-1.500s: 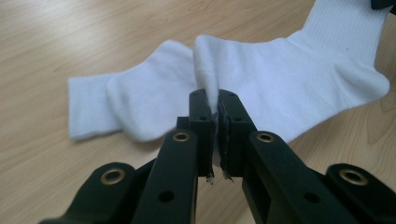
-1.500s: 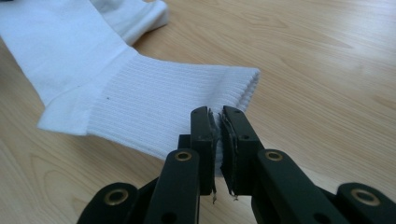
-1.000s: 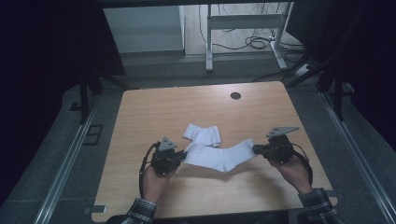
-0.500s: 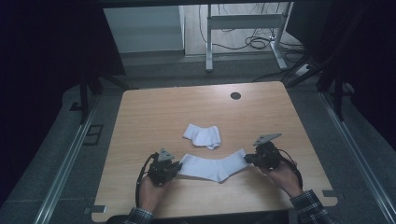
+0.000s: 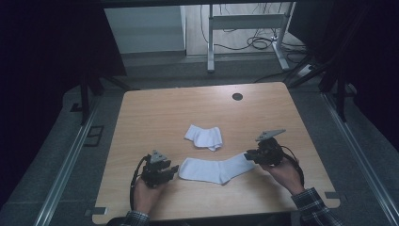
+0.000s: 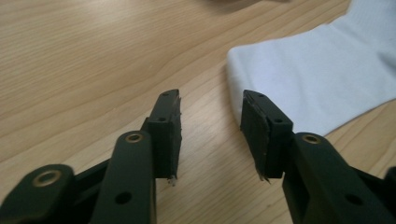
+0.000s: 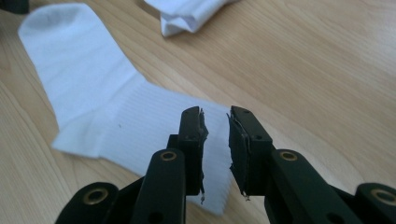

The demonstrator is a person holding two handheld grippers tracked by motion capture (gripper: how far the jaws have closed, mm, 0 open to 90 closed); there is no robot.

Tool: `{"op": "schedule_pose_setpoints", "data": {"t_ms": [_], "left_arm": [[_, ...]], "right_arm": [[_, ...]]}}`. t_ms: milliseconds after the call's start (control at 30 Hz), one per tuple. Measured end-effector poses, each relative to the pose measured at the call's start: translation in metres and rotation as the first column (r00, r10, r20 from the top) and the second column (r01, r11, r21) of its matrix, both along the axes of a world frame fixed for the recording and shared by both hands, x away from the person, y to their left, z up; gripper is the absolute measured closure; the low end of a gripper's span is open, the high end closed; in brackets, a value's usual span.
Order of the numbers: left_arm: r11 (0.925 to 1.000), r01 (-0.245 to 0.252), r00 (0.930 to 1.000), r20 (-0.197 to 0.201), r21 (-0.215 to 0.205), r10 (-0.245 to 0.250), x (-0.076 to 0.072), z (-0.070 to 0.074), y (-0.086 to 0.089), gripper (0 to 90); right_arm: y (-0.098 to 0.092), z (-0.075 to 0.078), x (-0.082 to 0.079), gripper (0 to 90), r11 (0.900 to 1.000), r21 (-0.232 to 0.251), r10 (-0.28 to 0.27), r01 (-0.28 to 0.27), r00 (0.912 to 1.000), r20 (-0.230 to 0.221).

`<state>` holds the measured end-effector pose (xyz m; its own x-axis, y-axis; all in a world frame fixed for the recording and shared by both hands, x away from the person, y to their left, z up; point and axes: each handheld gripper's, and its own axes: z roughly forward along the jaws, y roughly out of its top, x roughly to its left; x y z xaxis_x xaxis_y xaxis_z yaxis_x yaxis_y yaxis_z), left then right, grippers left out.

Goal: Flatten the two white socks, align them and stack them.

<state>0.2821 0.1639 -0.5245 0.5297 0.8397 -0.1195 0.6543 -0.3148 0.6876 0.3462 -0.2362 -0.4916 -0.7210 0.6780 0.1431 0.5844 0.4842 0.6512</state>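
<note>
1. At the lower left of the high view, the left gripper [image 5: 173, 169] sits just off one end of the flat white sock [image 5: 214, 170]. Its jaws have just been opening; in the left gripper view they stand apart over bare wood, with the sock's edge [image 6: 308, 79] beside the right-hand jaw, so it is released.
2. The flat sock lies stretched out in the lower middle of the wooden table [image 5: 155, 117], laid straight, which looks like a finished step.
3. Above it, near the frame's centre, a folded white sock [image 5: 204, 136] rests apart from it.
4. At the lower right, the right gripper [image 5: 249, 157] has also just been opening; its jaws stand slightly parted over the ribbed end [image 7: 154, 135], no longer pinching.
5. Folding the flat sock probably remains.
</note>
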Motion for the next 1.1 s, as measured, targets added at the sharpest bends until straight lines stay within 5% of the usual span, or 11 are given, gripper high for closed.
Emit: {"op": "schedule_pose_setpoints", "data": {"t_ms": [200, 467, 733, 1100], "left_arm": [[0.9989, -0.025, 0.9997, 0.002, 0.038, 0.025, 0.003, -0.004, 0.007, 50.3], [0.9978, -0.055, 0.9984, -0.012, 0.036, 0.055, 0.007, -0.011, 0.014, 45.9], [0.9966, -0.020, 0.9994, 0.030, 0.080, 0.017, 0.006, -0.015, 0.008, 34.6], [0.9971, -0.014, 0.9991, 0.040, 0.075, 0.011, 0.006, -0.017, 0.006, 28.7]], "right_arm": [[0.021, 0.006, 0.009, 72.9, 1.000, -0.001, 0.029, -0.029, 0.9995, 0.006], [0.060, 0.010, 0.027, 74.2, 0.998, 0.010, 0.068, -0.068, 0.9977, 0.001], [0.102, 0.010, 0.043, 76.1, 0.995, -0.005, 0.105, -0.105, 0.9945, -0.003], [0.151, 0.002, 0.067, 71.6, 0.992, -0.011, 0.122, -0.122, 0.9924, -0.019]]}}
